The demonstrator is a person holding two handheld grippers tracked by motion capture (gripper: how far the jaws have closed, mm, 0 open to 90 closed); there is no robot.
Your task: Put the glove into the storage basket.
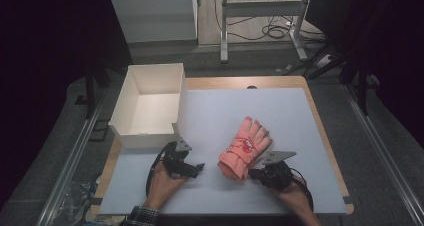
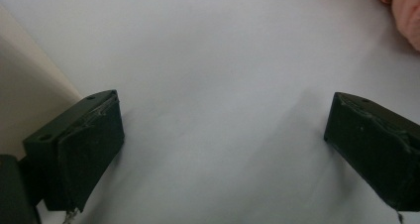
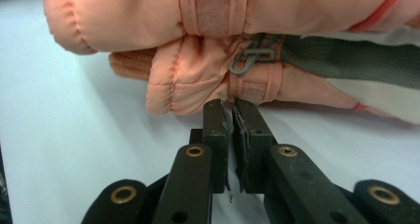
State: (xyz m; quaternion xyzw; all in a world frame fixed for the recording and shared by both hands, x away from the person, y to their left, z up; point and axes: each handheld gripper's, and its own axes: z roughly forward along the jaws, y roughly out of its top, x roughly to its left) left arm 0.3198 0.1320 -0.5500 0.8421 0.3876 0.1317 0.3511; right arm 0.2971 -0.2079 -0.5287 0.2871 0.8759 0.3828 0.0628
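Black gripper (image 1: 199, 169), brass-ringed screw holes, plaid sleeve (image 1: 141, 216).

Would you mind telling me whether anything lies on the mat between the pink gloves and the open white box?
Nothing visible does: bare mat separates the gloves from the box; the left gripper sits nearer the person.
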